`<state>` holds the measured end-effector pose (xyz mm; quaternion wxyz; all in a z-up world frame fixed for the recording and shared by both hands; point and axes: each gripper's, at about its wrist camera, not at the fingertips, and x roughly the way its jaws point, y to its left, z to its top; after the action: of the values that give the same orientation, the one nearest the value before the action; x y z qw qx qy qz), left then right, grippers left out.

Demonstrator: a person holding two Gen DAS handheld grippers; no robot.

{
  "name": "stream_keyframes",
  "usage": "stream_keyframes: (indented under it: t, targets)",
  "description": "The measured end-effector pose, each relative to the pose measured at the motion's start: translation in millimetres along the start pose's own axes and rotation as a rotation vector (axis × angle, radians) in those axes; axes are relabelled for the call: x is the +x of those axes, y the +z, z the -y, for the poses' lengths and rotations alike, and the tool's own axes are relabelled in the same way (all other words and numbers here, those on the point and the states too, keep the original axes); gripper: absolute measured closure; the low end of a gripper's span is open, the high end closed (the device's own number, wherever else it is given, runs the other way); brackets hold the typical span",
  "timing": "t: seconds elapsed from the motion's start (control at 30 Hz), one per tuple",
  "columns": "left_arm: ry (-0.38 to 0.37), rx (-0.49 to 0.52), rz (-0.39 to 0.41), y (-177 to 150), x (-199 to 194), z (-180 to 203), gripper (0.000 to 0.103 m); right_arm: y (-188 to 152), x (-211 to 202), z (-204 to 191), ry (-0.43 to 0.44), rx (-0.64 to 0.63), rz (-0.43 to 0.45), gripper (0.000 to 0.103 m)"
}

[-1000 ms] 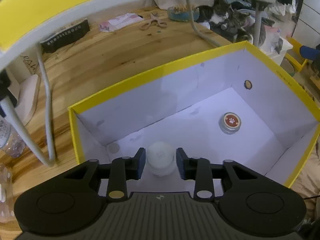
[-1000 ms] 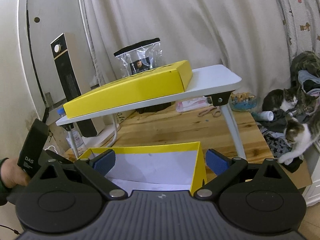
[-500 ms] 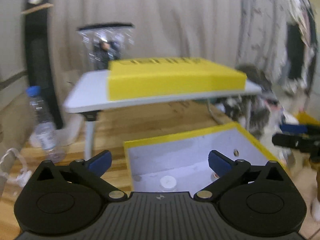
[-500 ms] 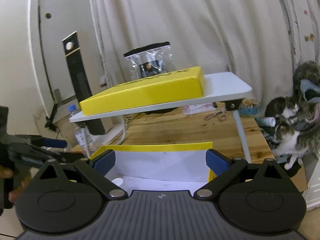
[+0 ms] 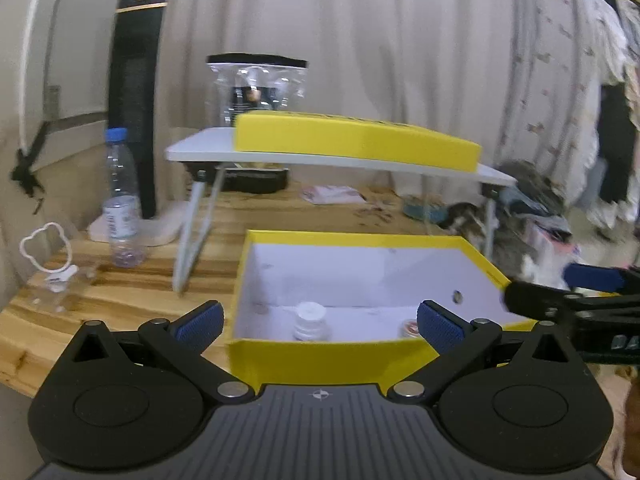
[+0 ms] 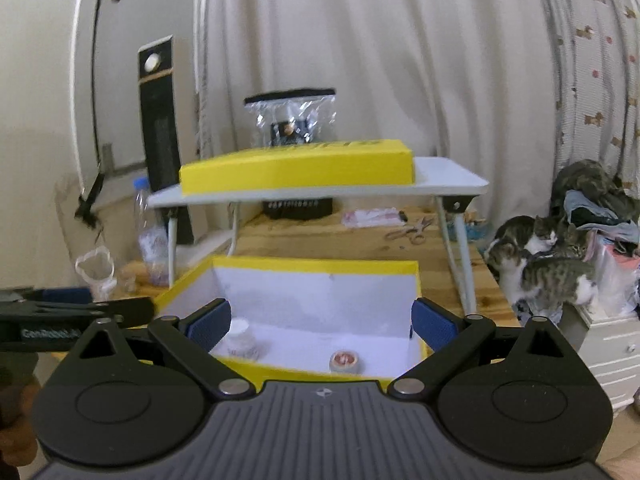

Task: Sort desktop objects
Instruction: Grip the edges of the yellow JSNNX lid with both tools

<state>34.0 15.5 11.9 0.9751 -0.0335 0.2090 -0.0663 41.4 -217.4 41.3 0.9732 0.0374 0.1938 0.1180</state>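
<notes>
An open yellow box (image 5: 320, 354) with a white inside stands on the wooden table; it also shows in the right wrist view (image 6: 320, 268). Inside it stand a white jar (image 5: 310, 320) (image 6: 241, 340) and a small tin with a paw print lid (image 5: 409, 328) (image 6: 344, 360). My left gripper (image 5: 320, 322) is open and empty, above the box's near wall. My right gripper (image 6: 320, 322) is open and empty, above the box's near edge. Each gripper shows at the side of the other's view.
The yellow box lid (image 6: 296, 170) lies on a small white folding table (image 6: 448, 182) behind the box, with a clear bag (image 6: 292, 120) behind it. A water bottle (image 5: 120, 200) stands at left. Scissors (image 6: 412, 232) lie on the wood. Several cats (image 6: 548, 264) sit at right.
My left gripper has let go of the white jar in the box, opened wide and pulled back and up. My right gripper has shifted slightly, staying open.
</notes>
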Motion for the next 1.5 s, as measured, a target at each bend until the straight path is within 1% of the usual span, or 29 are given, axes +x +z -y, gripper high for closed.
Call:
stream_keyframes:
  t: [0.07, 0.23, 0.3, 0.4, 0.5, 0.57, 0.7, 0.8, 0.83, 0.87, 0.9, 0.93, 1.03, 1.07, 1.1, 1.17, 1.27, 1.37, 1.43, 1.47, 1.5]
  targets:
    - [-0.003, 0.002, 0.001, -1, -2, 3, 0.0, -3, -1, -3, -0.003, -0.014, -0.006, 0.0]
    - [-0.01, 0.002, 0.011, 1, -4, 0, 0.0, -4, -1, -2, 0.007, -0.002, -0.014, 0.0]
    - [-0.029, 0.027, 0.022, 10, -4, -7, 0.0, -1, 0, 1, 0.01, -0.01, -0.012, 0.0]
    - [-0.027, 0.055, 0.056, 45, 3, -28, 0.0, 14, 4, 9, 0.039, -0.033, 0.001, 0.0]
    - [-0.058, 0.053, 0.085, 89, 20, -52, 0.0, 50, 14, 36, 0.078, -0.019, 0.037, 0.0]
    - [-0.071, 0.037, 0.088, 115, 36, -65, 0.0, 77, 26, 55, 0.099, -0.003, 0.054, 0.0]
    - [-0.111, 0.0, -0.006, 156, 86, -87, 0.0, 126, 68, 89, 0.128, 0.068, 0.031, 0.0]
    - [-0.124, -0.047, -0.078, 178, 126, -105, 0.0, 154, 112, 109, 0.159, 0.122, -0.036, 0.001]
    - [-0.129, -0.071, -0.097, 183, 138, -111, 0.0, 161, 126, 115, 0.158, 0.138, -0.057, 0.006]
    - [-0.119, -0.091, -0.108, 186, 147, -115, 0.0, 168, 141, 122, 0.158, 0.154, -0.079, 0.017]
    - [-0.107, -0.109, -0.119, 188, 155, -119, 0.0, 173, 153, 128, 0.165, 0.171, -0.104, 0.024]
    - [-0.111, -0.112, -0.125, 190, 163, -120, 0.0, 178, 163, 131, 0.175, 0.182, -0.124, 0.031]
    - [-0.112, -0.114, -0.127, 194, 178, -121, 0.002, 188, 189, 135, 0.175, 0.176, -0.171, 0.03]
    - [-0.119, -0.117, -0.131, 195, 182, -121, 0.005, 189, 195, 135, 0.172, 0.173, -0.184, 0.03]
    - [-0.123, -0.121, -0.142, 195, 187, -120, 0.01, 189, 200, 136, 0.171, 0.174, -0.195, 0.03]
    - [-0.13, -0.13, -0.166, 196, 196, -119, 0.013, 189, 210, 136, 0.181, 0.172, -0.226, 0.03]
    - [-0.151, -0.147, -0.18, 197, 204, -116, 0.014, 187, 219, 134, 0.199, 0.169, -0.256, 0.03]
    - [-0.168, -0.13, -0.188, 198, 206, -112, 0.014, 186, 226, 132, 0.22, 0.173, -0.28, 0.033]
    - [-0.214, -0.139, -0.205, 198, 209, -111, 0.021, 183, 229, 133, 0.241, 0.196, -0.287, 0.032]
    - [-0.215, -0.133, -0.205, 199, 208, -108, 0.023, 183, 230, 133, 0.243, 0.206, -0.288, 0.031]
    - [-0.211, -0.123, -0.205, 200, 207, -106, 0.023, 183, 231, 132, 0.244, 0.21, -0.289, 0.029]
